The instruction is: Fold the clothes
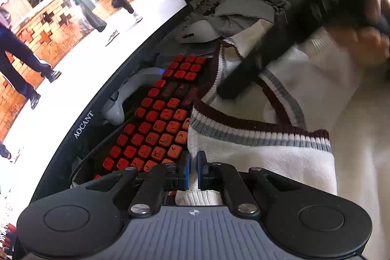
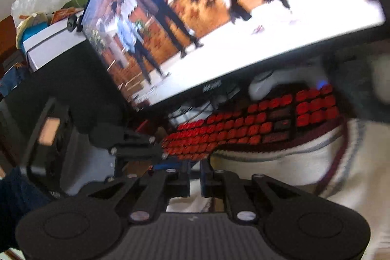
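- Left gripper point(image 1: 192, 168) jaws pinched on cream knit sweater with maroon-grey striped trim point(image 1: 263, 152), beside red-keyed black keyboard point(image 1: 158, 118).
- Right gripper point(image 2: 195, 178) jaws narrow, gripping same sweater point(image 2: 273, 169).

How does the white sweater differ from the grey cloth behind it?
The white sweater has maroon and grey striped trim; the grey cloth is plain. The sweater lies spread, overlapping the red keyboard, clamped by the left gripper; the grey cloth sits bunched and untouched beside the white mouse. Both are soft fabric.
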Motion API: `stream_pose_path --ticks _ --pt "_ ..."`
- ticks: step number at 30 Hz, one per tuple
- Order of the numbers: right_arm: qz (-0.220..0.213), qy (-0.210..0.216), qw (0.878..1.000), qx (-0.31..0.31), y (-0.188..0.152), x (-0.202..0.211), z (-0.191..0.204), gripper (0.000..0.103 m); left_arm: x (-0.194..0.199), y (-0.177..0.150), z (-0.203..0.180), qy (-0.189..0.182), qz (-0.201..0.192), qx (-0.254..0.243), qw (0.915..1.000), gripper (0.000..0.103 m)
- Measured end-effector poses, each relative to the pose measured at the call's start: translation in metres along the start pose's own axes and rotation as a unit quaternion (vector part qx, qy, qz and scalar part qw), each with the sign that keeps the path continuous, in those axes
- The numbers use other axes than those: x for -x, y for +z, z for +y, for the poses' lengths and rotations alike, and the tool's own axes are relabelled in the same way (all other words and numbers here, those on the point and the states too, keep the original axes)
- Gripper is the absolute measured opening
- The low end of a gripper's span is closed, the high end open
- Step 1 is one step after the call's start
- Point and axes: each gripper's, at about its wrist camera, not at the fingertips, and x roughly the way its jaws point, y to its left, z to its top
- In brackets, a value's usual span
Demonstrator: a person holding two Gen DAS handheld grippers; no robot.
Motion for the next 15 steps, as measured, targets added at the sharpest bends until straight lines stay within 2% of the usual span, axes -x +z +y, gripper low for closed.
stream_pose_path --ticks 2,3,4,5,7,8,10,13,15 --pt "-0.006 -0.033 0.999 0.026 0.007 0.018 0.001 0.018 0.001 0.0 -0.003 0.004 -0.003 -0.008 1.0 0.01" --pt "-0.006 -0.065 0.996 0.054 0.012 0.031 0.002 0.03 0.0 0.0 -0.002 0.001 -0.004 -0.007 1.0 0.011" --pt "0.0 -0.098 0.991 0.088 0.015 0.041 0.005 0.038 0.0 0.0 -0.001 -0.001 -0.004 -0.006 1.0 0.011" --pt "0.005 -0.131 0.984 0.122 0.019 0.05 0.007 0.04 -0.001 0.001 0.001 -0.002 -0.005 -0.004 1.0 0.011" --pt "0.027 -0.201 0.961 0.188 0.024 0.06 0.01 0.041 -0.003 0.002 0.004 -0.006 -0.005 0.002 1.0 0.011" --pt "0.041 -0.247 0.941 0.227 0.026 0.063 0.009 0.041 -0.004 0.002 0.004 -0.007 -0.005 0.004 1.0 0.011" --pt "0.056 -0.307 0.905 0.288 0.026 0.064 0.006 0.041 -0.005 0.002 0.005 -0.009 -0.006 0.008 0.9999 0.006" --pt "0.089 -0.342 0.876 0.328 0.029 0.06 -0.009 0.035 -0.006 0.0 0.003 0.004 -0.007 0.016 0.9998 0.005" --pt "0.105 -0.316 0.885 0.325 0.034 0.055 -0.018 0.029 -0.004 -0.001 0.002 0.005 -0.011 0.021 0.9997 0.005"
